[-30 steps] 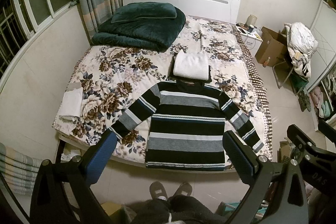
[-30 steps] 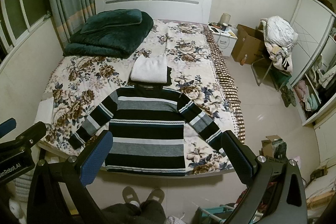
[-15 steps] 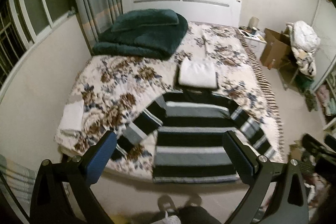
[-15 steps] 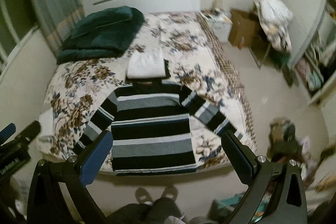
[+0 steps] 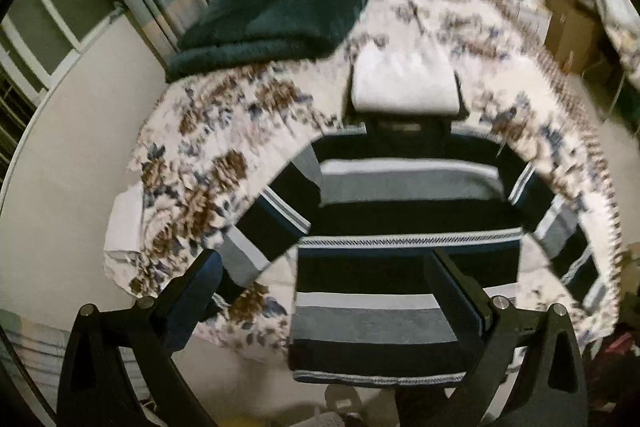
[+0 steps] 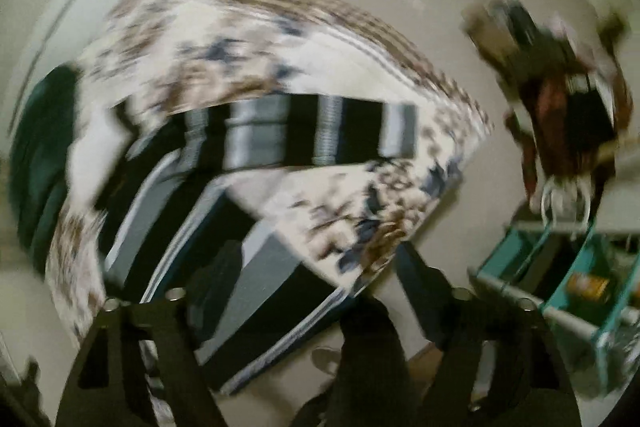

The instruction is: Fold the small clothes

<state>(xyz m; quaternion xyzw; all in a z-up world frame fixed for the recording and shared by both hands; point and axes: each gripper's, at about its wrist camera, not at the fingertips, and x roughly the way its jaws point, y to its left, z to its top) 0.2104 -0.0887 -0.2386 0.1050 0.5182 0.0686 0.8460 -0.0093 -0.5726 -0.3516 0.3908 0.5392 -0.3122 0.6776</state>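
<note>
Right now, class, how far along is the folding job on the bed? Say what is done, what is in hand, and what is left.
Done: a folded white garment lies on a dark piece beyond the collar. In hand: nothing; the left gripper and right gripper are both open above the striped sweater, which lies flat, sleeves spread, on the floral bedspread. Left: all of the sweater's folding.
</note>
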